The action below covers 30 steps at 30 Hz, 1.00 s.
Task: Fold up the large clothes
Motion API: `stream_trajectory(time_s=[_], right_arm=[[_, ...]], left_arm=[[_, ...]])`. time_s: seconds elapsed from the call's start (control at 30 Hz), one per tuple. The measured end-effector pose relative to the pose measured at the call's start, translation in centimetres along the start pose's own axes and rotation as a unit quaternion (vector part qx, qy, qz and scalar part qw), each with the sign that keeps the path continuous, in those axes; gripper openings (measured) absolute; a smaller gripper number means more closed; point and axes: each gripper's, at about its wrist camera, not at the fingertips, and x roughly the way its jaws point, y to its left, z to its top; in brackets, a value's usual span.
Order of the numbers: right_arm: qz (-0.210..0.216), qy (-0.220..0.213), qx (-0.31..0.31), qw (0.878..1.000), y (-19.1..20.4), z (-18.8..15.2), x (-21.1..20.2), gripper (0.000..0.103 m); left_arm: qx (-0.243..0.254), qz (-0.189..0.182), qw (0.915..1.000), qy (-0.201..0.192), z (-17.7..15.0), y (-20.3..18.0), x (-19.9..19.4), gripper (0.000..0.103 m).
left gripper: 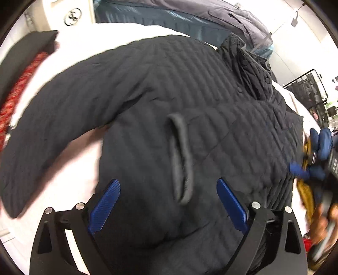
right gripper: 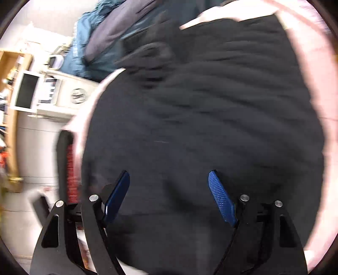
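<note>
A dark navy quilted jacket (left gripper: 164,88) lies spread front-up on a white sheet (left gripper: 69,160), collar with snaps (left gripper: 253,69) at the far right and one sleeve (left gripper: 42,131) curving toward the near left. My left gripper (left gripper: 168,182) hangs open just above the jacket's lower body, beside a pocket welt (left gripper: 179,158), with only flat cloth under the gap. My right gripper (right gripper: 169,173) is also open over the blurred jacket (right gripper: 200,116), pads apart, nothing pinched. Its blue fingers (left gripper: 321,141) and the hand (left gripper: 323,224) holding it show at the left wrist view's right edge.
A pile of teal and grey-purple garments (left gripper: 169,19) lies beyond the jacket. A red and black item (left gripper: 21,84) sits at the sheet's left edge. A black wire rack (left gripper: 306,91) stands at right. A white appliance (right gripper: 69,95) and wooden shelf (right gripper: 10,105) stand off the bed.
</note>
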Motion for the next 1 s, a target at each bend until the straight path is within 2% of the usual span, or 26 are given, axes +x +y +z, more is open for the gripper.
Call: stream_trajectory(time_s=[0.1,0.17,0.23,0.27,0.3,0.33,0.37,0.43,0.5,0.6,0.67,0.77,0.8,0.83,0.9,0.93,0.97,1.0], right_arm=[[-0.102,-0.026,-0.022,0.994,-2.8,-2.0,-0.8,0.077],[-0.144,-0.03,-0.034,0.989,-3.9,-3.1,-0.8,0.077],[-0.159,-0.024,-0.033,0.987,-4.8,-3.6,-0.6,0.077],[-0.166,-0.019,-0.027,0.986,-5.2,-3.8,-0.5,0.077],[-0.171,-0.016,-0.022,0.985,-5.5,-3.9,-0.3,0.077],[-0.175,-0.014,-0.017,0.984,-5.7,-3.9,-0.1,0.077],[-0.181,-0.012,-0.015,0.983,-5.9,-3.8,0.1,0.077],[-0.195,-0.018,-0.02,0.981,-5.9,-3.5,0.1,0.077],[-0.217,-0.044,-0.038,0.974,-5.1,-3.1,-0.3,0.077],[-0.238,-0.092,-0.073,0.964,-3.5,-2.1,-1.4,0.077],[-0.251,-0.112,-0.09,0.957,-2.7,-1.3,-1.8,0.077],[-0.236,-0.123,-0.118,0.957,-1.6,0.2,-1.9,0.077],[-0.23,-0.114,-0.13,0.958,-1.0,0.7,-1.3,0.077],[-0.223,-0.099,-0.141,0.959,-0.4,1.2,-0.4,0.078],[-0.212,-0.069,-0.155,0.963,-0.2,2.1,1.4,0.078],[-0.211,-0.057,-0.158,0.963,0.1,2.0,2.0,0.078],[-0.215,-0.035,-0.162,0.962,0.0,2.5,3.4,0.086],[-0.216,-0.021,-0.163,0.962,-0.3,2.7,4.3,0.09]], left_arm=[[0.011,0.005,0.9995,0.028,1.6,-1.3,2.8,0.09],[0.029,0.002,0.9991,0.033,2.4,-2.5,4.5,0.086],[0.057,0.017,0.9978,0.029,2.9,-3.7,5.5,0.054],[0.076,0.034,0.9961,0.031,3.3,-4.6,6.2,0.047],[0.086,0.045,0.9949,0.028,3.7,-5.2,6.3,0.027],[0.094,0.052,0.9941,0.02,4.2,-5.7,6.0,0.018],[0.105,0.053,0.9931,-0.001,4.8,-6.4,5.0,0.015],[0.136,0.062,0.986,-0.075,6.5,-7.9,1.8,0.01],[0.16,0.07,0.978,-0.114,8.2,-9.0,-0.3,0.01],[0.161,0.073,0.9801,-0.09,10.2,-9.1,0.8,0.01],[0.154,0.091,0.9829,-0.045,10.7,-8.5,3.7,0.013],[0.123,0.123,0.9846,0.016,10.5,-6.8,7.3,0.039],[0.111,0.123,0.9861,0.016,10.4,-6.6,7.6,0.052],[0.095,0.122,0.988,0.008,10.1,-6.1,7.3,0.061],[0.079,0.12,0.9896,-0.005,9.8,-5.7,6.4,0.07],[0.068,0.12,0.9902,-0.02,9.6,-5.5,5.5,0.079],[0.06,0.118,0.9906,-0.036,9.2,-5.3,4.6,0.084],[0.05,0.114,0.9907,-0.054,8.9,-5.3,3.8,0.094]])
